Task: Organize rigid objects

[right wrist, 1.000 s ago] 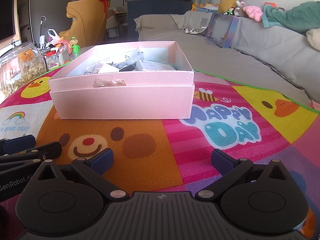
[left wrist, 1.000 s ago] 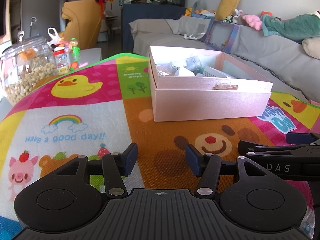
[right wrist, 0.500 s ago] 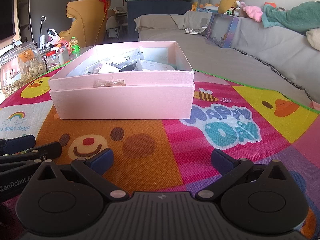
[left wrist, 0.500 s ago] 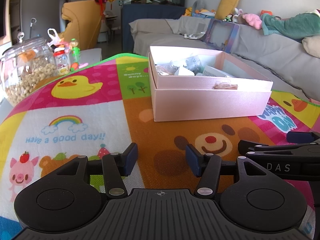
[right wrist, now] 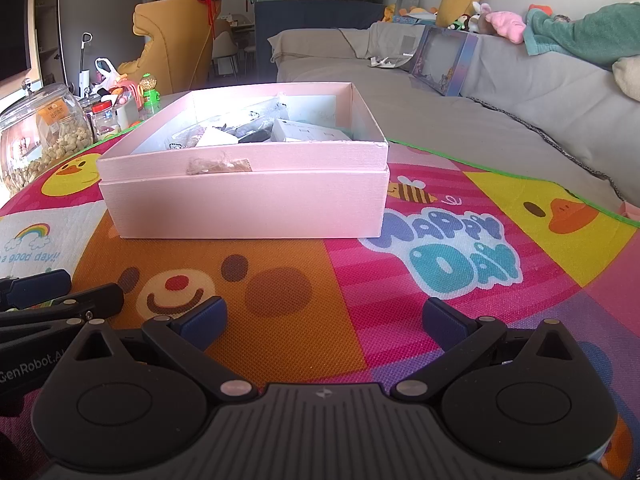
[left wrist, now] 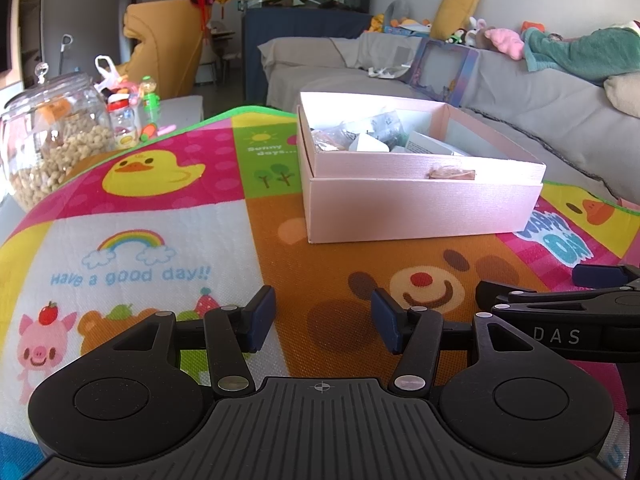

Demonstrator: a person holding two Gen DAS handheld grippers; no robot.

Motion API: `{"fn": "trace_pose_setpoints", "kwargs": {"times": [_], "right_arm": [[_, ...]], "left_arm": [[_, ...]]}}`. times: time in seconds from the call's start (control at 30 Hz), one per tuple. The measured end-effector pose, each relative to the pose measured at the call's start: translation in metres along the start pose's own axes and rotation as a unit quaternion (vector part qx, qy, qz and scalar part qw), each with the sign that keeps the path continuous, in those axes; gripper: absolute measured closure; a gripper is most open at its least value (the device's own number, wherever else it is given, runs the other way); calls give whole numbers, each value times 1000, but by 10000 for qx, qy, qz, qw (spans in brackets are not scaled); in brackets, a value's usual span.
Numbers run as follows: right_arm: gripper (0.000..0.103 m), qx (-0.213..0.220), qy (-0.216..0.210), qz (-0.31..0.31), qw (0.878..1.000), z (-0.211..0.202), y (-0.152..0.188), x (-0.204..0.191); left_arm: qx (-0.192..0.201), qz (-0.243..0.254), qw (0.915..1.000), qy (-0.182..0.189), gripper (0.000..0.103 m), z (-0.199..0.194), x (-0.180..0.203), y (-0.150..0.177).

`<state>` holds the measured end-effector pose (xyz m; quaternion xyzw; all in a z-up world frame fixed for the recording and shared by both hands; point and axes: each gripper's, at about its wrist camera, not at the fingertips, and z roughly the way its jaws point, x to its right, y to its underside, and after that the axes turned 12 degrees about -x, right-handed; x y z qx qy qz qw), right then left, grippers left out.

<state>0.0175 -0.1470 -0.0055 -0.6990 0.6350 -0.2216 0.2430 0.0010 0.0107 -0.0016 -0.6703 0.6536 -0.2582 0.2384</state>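
Observation:
A pink open box [left wrist: 420, 208] sits on the colourful play mat [left wrist: 160, 240], holding several small packets and white cartons [left wrist: 372, 136]. It also shows in the right wrist view [right wrist: 248, 204], with the same items inside [right wrist: 296, 132]. My left gripper [left wrist: 323, 320] is open and empty, low over the mat, in front of the box. My right gripper [right wrist: 324, 320] is open wider and empty, also short of the box. Each gripper shows at the edge of the other's view: the right one [left wrist: 560, 304] and the left one [right wrist: 48, 300].
A glass jar of nuts [left wrist: 52, 140] and small bottles [left wrist: 124, 120] stand at the mat's far left. A grey sofa [left wrist: 540, 108] with toys, a cushion and a windowed blue box [left wrist: 444, 72] runs behind and to the right. A yellow armchair [left wrist: 160, 52] stands further back.

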Motion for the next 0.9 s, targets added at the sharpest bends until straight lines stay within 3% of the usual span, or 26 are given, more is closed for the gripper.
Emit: {"fn": "trace_pose_setpoints", "kwargs": {"times": [0.9], "right_arm": [[0,-1,-1,0,10000,0,0,0]], "left_arm": [[-2,-1,10000,13,45,0,2,0]]}}
